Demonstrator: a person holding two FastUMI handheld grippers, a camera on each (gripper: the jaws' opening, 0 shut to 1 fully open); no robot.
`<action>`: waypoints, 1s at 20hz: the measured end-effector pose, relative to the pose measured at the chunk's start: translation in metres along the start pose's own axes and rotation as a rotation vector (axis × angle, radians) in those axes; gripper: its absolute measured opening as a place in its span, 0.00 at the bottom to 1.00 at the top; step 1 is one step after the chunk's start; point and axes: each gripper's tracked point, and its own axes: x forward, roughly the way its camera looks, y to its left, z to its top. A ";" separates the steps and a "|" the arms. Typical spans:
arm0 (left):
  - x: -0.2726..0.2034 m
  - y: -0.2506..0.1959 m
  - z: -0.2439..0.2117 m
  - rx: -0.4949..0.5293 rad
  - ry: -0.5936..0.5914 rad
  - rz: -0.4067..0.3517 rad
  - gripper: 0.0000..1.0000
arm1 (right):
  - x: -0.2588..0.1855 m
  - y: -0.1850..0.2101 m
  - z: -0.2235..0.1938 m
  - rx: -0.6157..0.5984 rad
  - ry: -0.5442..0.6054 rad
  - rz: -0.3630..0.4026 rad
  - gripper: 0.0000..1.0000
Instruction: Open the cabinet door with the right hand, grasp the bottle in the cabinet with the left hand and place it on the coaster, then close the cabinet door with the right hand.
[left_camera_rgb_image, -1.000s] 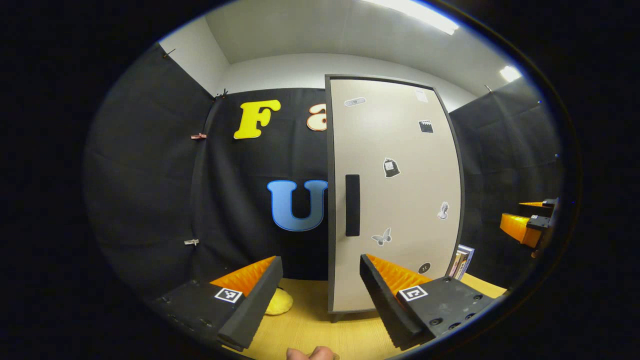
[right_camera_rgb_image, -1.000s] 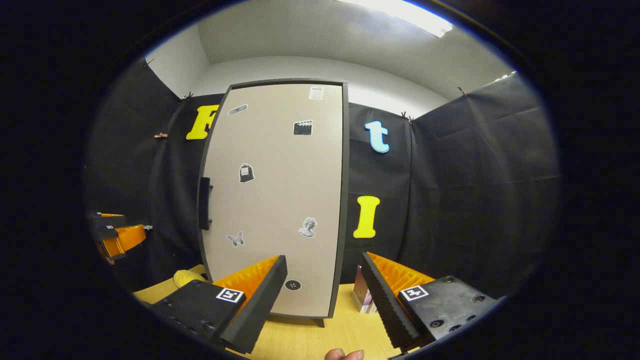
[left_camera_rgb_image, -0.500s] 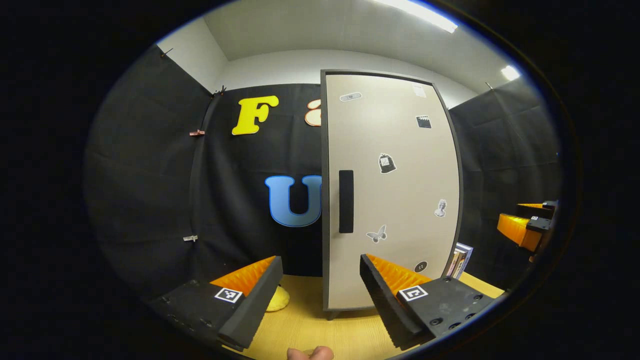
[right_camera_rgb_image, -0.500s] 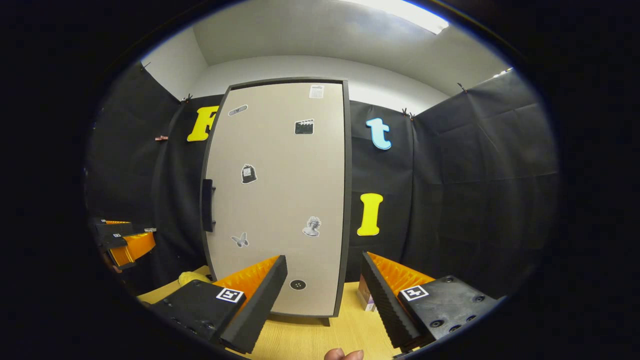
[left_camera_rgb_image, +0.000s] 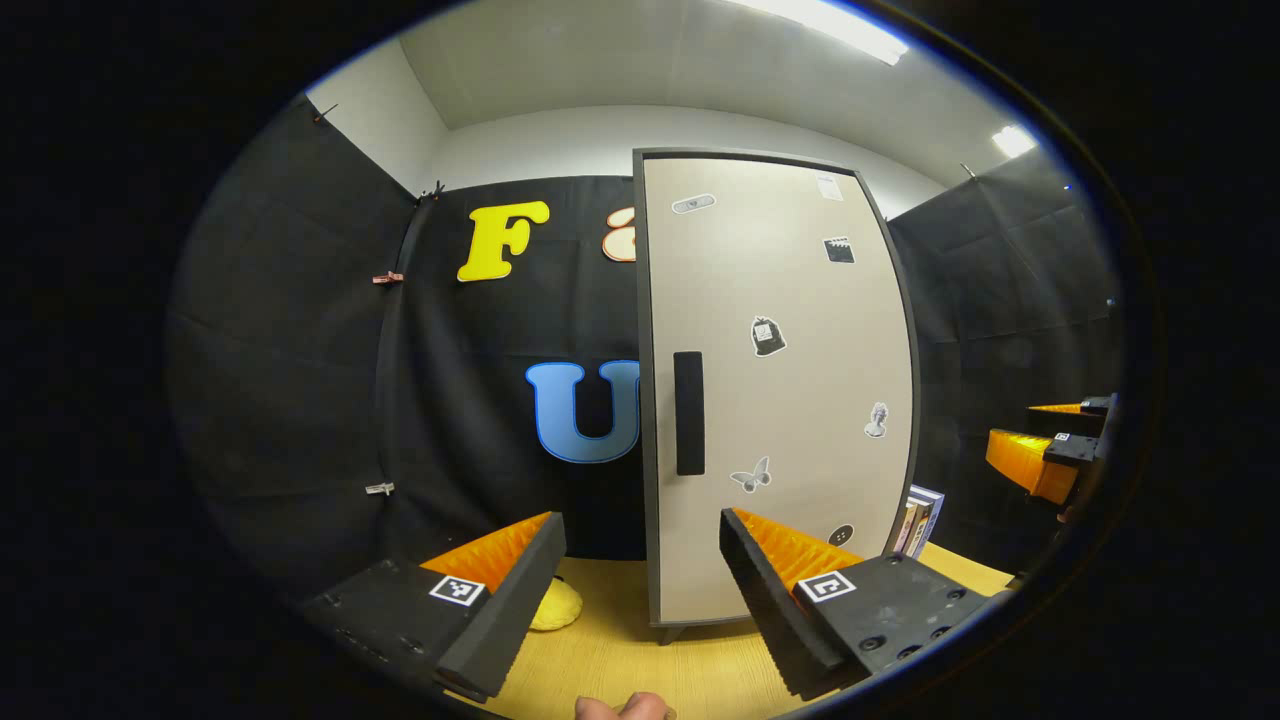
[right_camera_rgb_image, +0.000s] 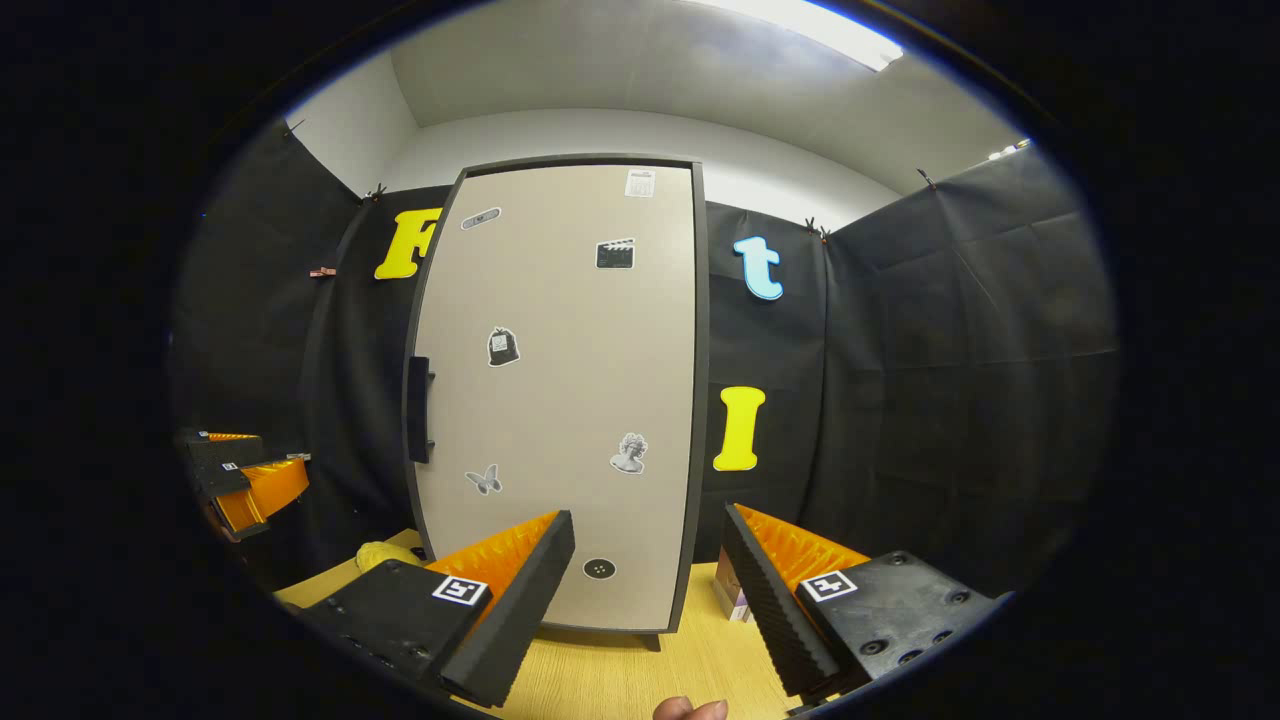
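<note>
One cabinet (left_camera_rgb_image: 780, 400) stands on the wooden table (left_camera_rgb_image: 620, 660), its single door (right_camera_rgb_image: 560, 400) shut. One dark vertical handle (left_camera_rgb_image: 689, 412) sits at the door's left edge. Six stickers are counted on the door face. The bottle cannot be seen with the door closed. One yellow object (left_camera_rgb_image: 556, 606) lies on the table left of the cabinet; what it is cannot be told. Books (left_camera_rgb_image: 922, 520) stand just right of the cabinet. Left gripper (left_camera_rgb_image: 640, 575): fingers spread wide, holding nothing, facing the handle. Right gripper (right_camera_rgb_image: 648, 580): fingers spread wide, holding nothing, short of the door.
</note>
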 end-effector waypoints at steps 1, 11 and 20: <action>-0.001 0.002 0.001 -0.001 -0.002 -0.002 0.99 | 0.001 0.002 0.001 -0.001 0.000 0.000 0.97; -0.015 0.067 -0.005 0.029 0.006 0.042 0.97 | 0.037 0.098 0.012 0.062 0.027 0.110 0.98; -0.023 0.116 -0.013 0.011 0.017 0.094 0.98 | 0.094 0.213 0.021 0.090 0.036 0.229 0.97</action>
